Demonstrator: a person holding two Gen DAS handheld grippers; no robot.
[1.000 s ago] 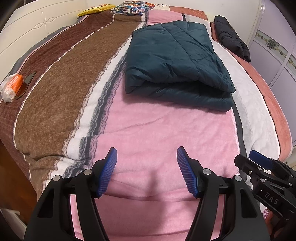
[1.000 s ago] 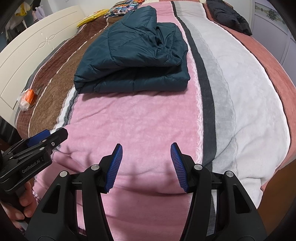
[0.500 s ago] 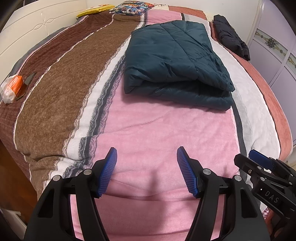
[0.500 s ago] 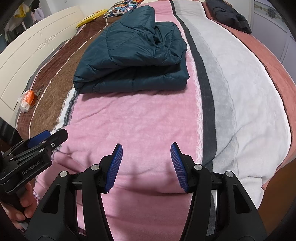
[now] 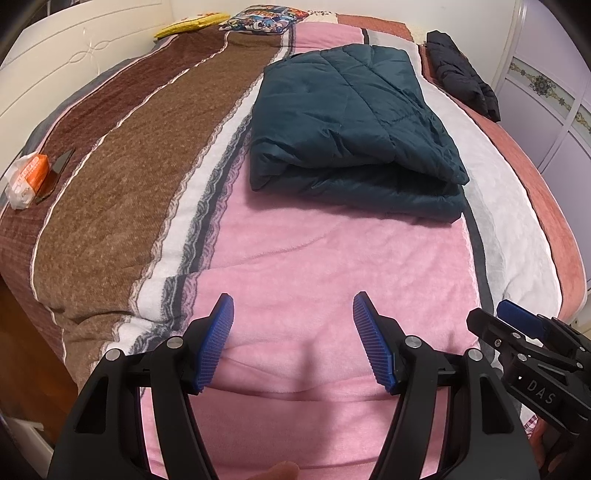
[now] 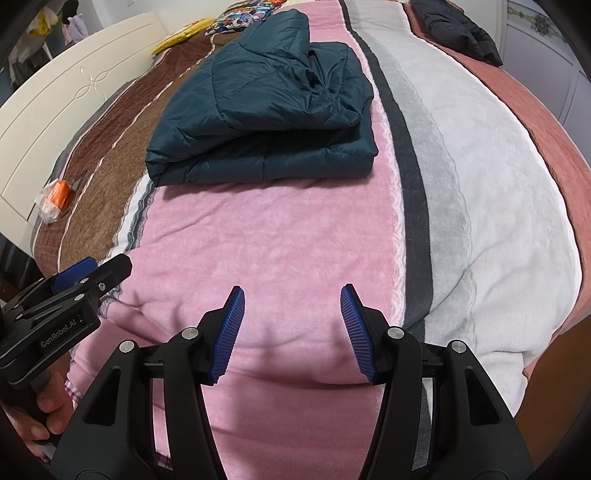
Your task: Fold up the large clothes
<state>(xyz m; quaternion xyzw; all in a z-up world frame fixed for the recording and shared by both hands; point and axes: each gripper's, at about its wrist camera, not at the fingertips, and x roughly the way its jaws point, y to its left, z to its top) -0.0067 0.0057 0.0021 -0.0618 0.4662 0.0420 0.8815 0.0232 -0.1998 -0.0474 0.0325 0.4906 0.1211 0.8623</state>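
A dark teal padded jacket lies folded into a thick rectangle on the pink stripe of the bed; it also shows in the right wrist view. My left gripper is open and empty, held above the pink blanket well short of the jacket. My right gripper is open and empty, also above the blanket near the bed's foot. The right gripper shows at the right edge of the left wrist view, and the left gripper at the left edge of the right wrist view.
The bed carries a striped blanket in brown, white, pink and salmon. A black garment lies at the far right. An orange packet in plastic lies at the left edge. Pillows sit by the white headboard. A wardrobe stands right.
Both grippers stay open and nearly still. The views have shifted only slightly; the jacket has not moved.
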